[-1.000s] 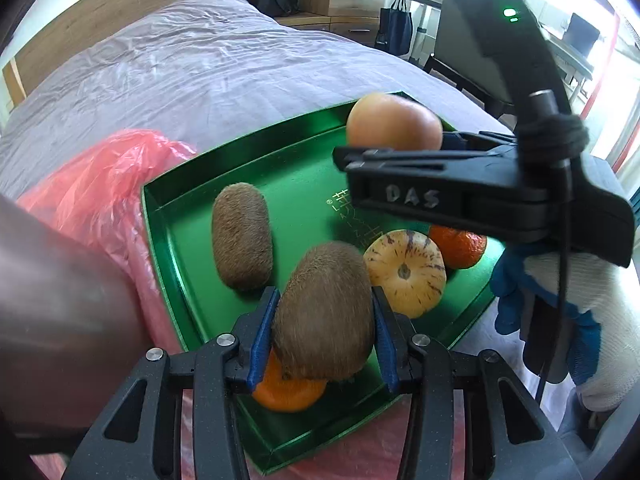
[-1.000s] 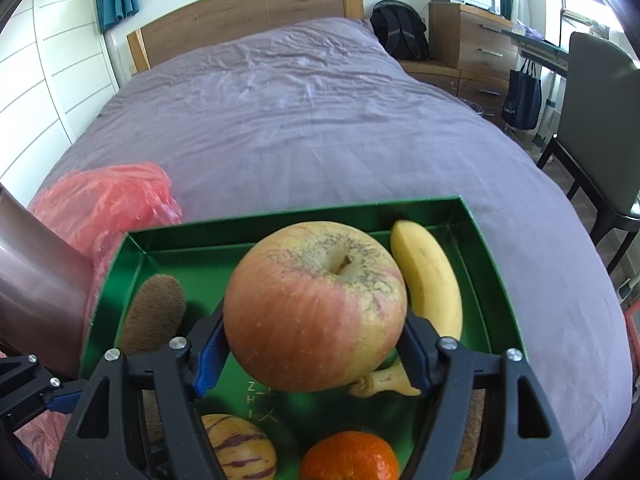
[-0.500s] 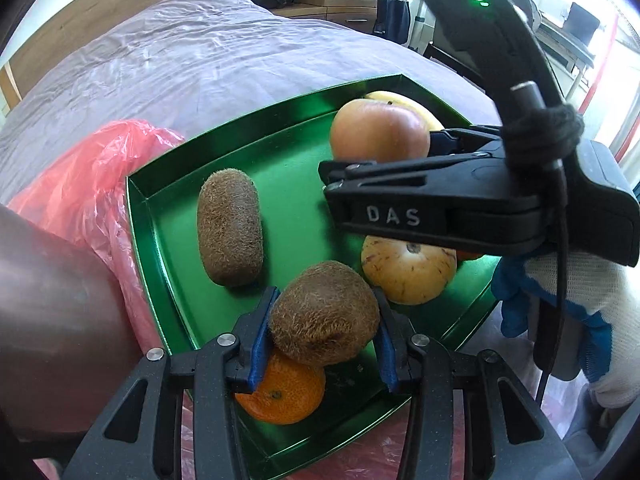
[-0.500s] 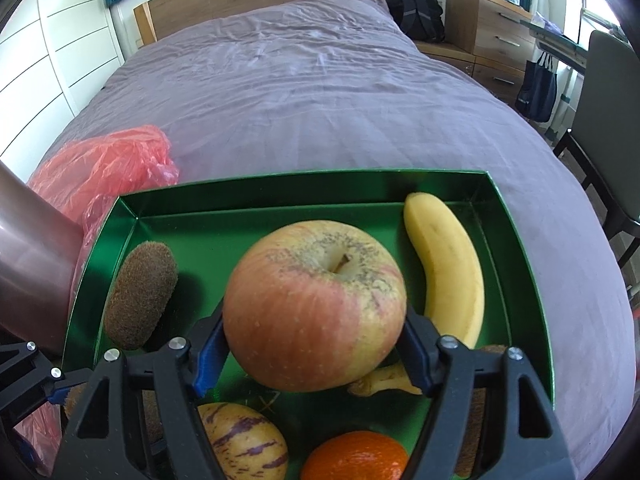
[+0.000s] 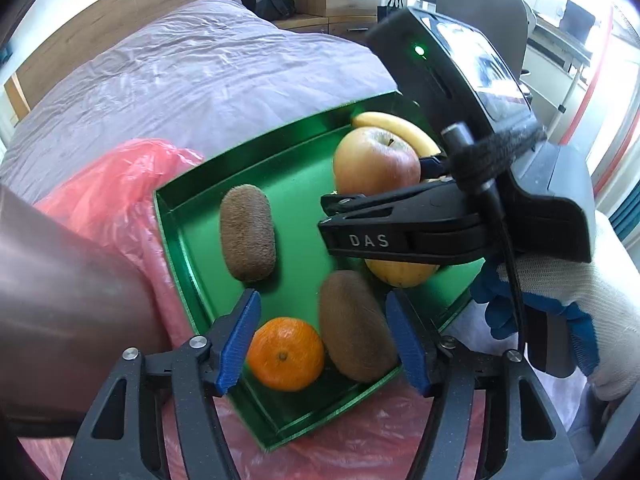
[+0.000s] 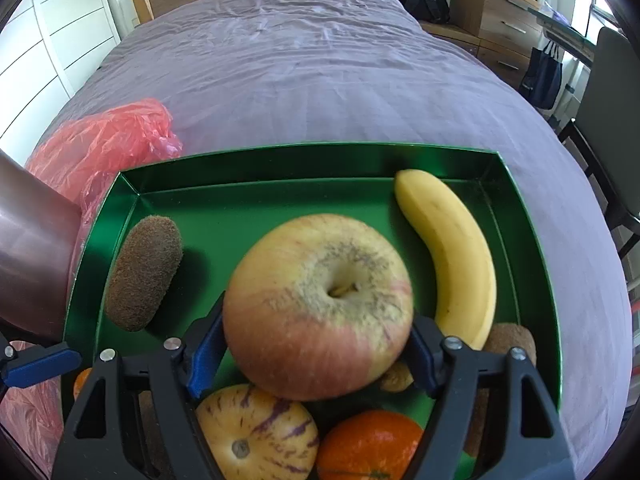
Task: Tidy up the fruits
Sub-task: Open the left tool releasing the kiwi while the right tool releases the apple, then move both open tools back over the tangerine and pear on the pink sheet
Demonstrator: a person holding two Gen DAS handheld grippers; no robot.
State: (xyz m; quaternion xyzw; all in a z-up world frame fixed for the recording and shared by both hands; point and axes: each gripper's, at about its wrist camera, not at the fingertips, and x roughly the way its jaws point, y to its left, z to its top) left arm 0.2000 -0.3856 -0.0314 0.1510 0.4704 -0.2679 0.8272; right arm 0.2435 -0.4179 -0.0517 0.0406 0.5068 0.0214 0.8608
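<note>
Right hand-held gripper jaws are opening around the apple; left hand-held gripper is releasing a kiwi. Both fruits risk rolling across the green tray.
</note>
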